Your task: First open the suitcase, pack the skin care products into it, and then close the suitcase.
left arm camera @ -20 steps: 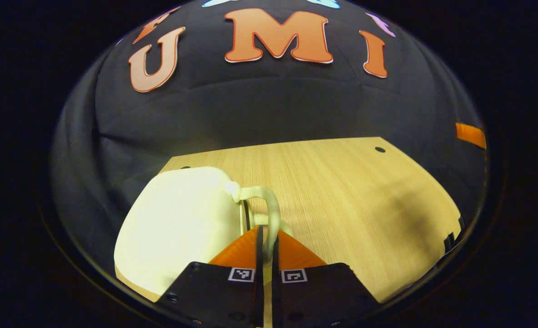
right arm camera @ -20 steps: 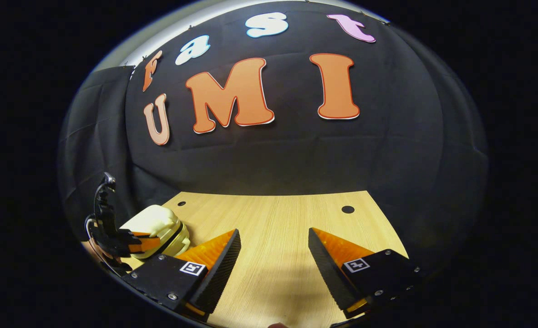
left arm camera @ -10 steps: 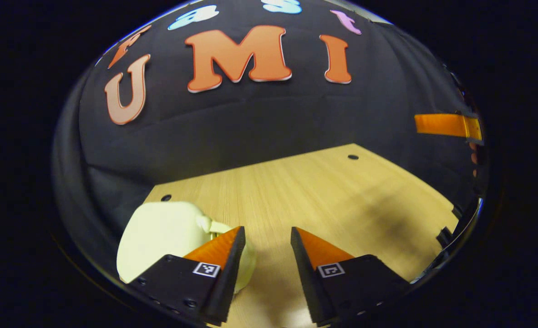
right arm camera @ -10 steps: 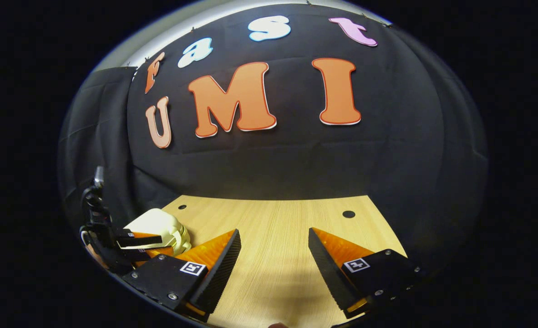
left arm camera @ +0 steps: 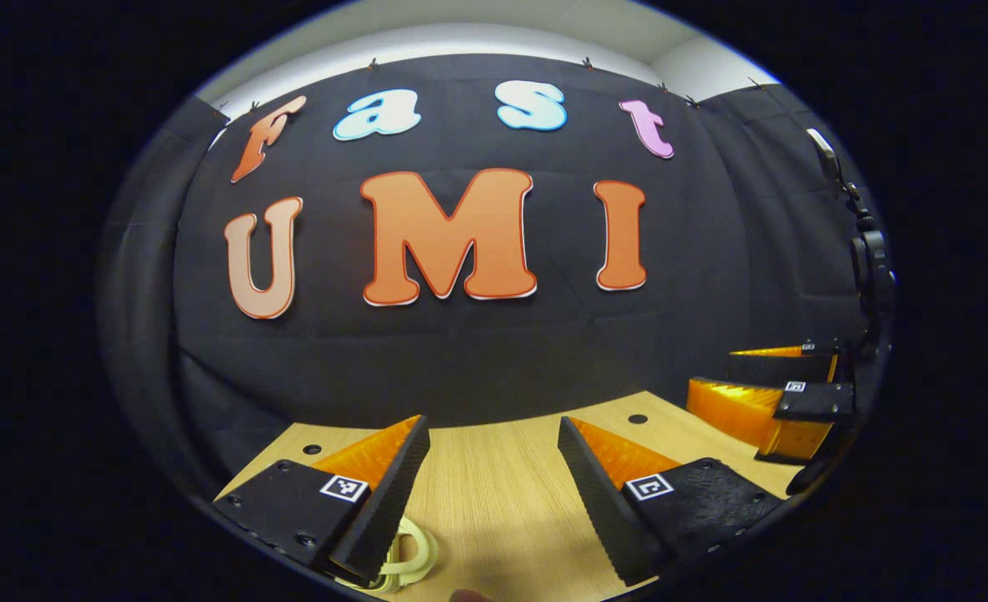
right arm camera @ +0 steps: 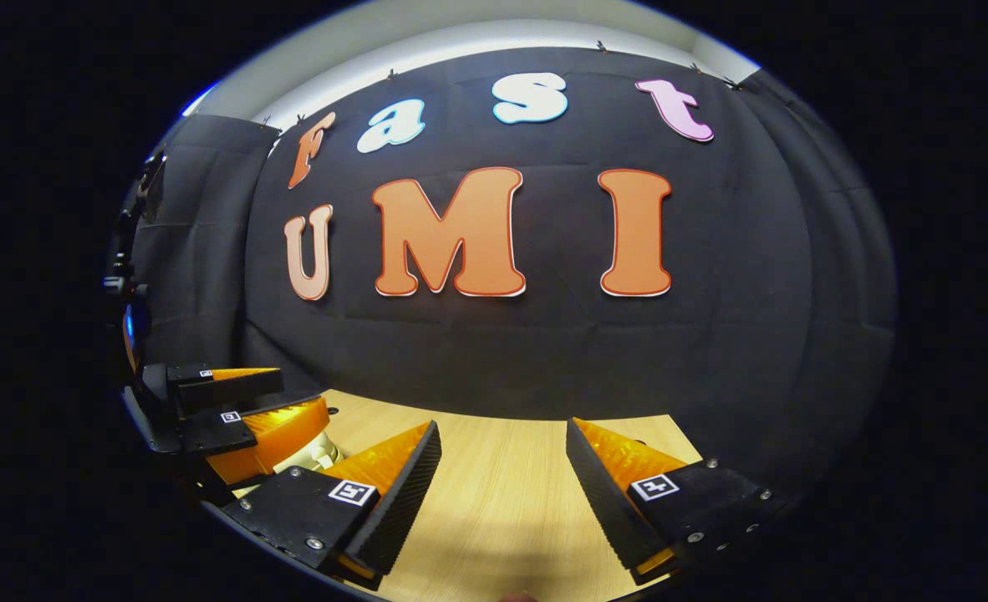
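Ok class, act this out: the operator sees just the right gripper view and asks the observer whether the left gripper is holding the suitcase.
Operator: Is the left gripper gripping the suitcase?
Observer: No. The left gripper view shows it open, with bare table between its fingers.
Operator: Where is the handle, then?
Observer: The handle loops out below that gripper's left finger, and neither finger clamps it.
Operator: And how does my gripper look from over there?
Observer: The right gripper hangs side-on above the table's right side, just past the hole.
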Tool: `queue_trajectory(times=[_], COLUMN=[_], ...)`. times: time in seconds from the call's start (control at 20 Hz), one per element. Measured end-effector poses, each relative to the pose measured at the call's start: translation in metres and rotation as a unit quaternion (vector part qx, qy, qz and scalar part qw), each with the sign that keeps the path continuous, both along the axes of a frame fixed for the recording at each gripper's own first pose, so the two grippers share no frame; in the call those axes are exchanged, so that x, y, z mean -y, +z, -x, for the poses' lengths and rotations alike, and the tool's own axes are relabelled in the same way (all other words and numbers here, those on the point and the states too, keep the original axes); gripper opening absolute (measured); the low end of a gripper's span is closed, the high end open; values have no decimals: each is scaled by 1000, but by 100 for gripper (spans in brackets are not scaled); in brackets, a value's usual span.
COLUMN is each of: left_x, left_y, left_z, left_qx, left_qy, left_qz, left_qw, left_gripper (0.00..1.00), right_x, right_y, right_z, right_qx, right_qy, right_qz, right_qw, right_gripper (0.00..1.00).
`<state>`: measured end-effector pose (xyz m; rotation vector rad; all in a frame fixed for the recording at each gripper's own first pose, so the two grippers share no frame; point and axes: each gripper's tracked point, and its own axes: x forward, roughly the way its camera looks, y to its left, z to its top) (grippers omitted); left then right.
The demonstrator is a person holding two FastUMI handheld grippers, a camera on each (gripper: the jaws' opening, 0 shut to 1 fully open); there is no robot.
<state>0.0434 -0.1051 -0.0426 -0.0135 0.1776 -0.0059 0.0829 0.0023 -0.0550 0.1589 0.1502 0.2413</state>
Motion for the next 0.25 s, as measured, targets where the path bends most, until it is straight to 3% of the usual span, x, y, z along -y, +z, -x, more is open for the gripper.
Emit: queue_trajectory(times=[0.25], left_x=[-4], left_y=[4], left_z=[1], left_qx=[6], left_qy=[12], left_qz=[-11], left_qw=[1000], left_gripper=[98], right_x=[-1], right_y=[3], right_z=[0], right_qx=[14], right_qy=[-6], right_qz=[2], right_qw=[1000], right_gripper=[95])
